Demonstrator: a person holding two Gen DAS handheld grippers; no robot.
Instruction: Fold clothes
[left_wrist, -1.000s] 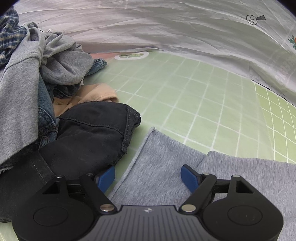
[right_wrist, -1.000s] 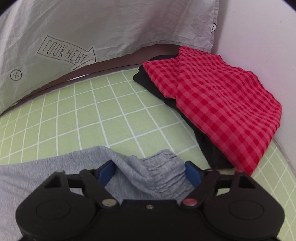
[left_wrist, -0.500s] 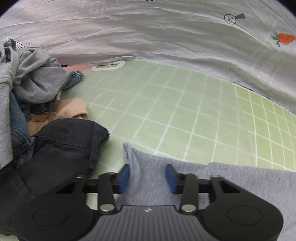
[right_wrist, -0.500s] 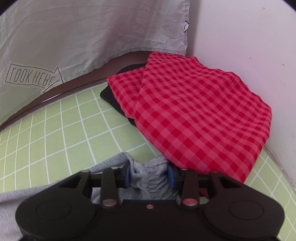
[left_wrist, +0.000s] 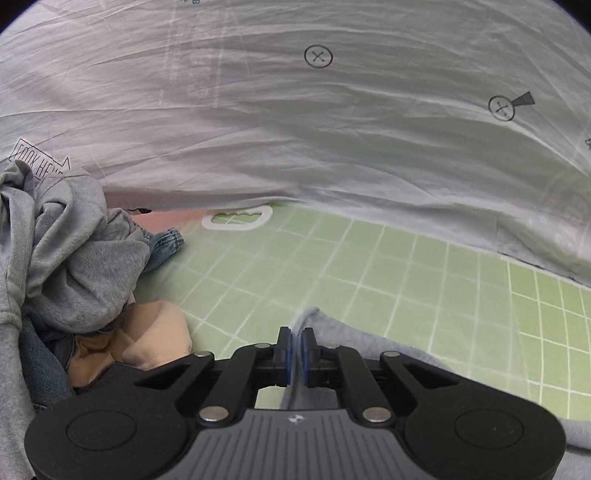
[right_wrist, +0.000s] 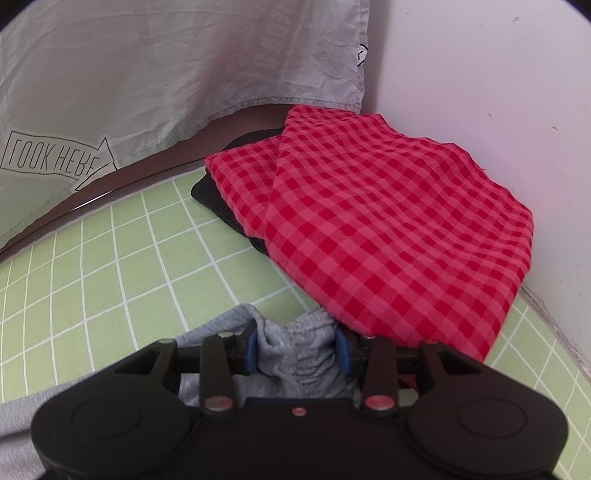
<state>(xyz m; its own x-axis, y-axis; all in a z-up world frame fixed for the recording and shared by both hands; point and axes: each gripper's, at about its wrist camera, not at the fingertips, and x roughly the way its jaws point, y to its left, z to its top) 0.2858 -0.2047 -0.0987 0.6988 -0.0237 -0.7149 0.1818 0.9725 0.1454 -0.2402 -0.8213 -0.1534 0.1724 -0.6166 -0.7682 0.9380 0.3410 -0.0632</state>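
Beside the red checked cloth (right_wrist: 388, 229), my right claw (right_wrist: 297, 350) pinches the gray pants (right_wrist: 295, 354) at their bunched end, while far along them my left claw (left_wrist: 294, 354) nips the other edge tight.

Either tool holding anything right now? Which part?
Both hold the same grey sweatpants. The left tool pinches a thin fold at a plain edge; the right tool clamps the bunched, gathered elastic end.

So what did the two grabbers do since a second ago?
Both closed their jaws on the grey garment: the left gripper pinched its edge and lifted it, the right gripper bunched its gathered cuff. The red checked cloth stayed folded.
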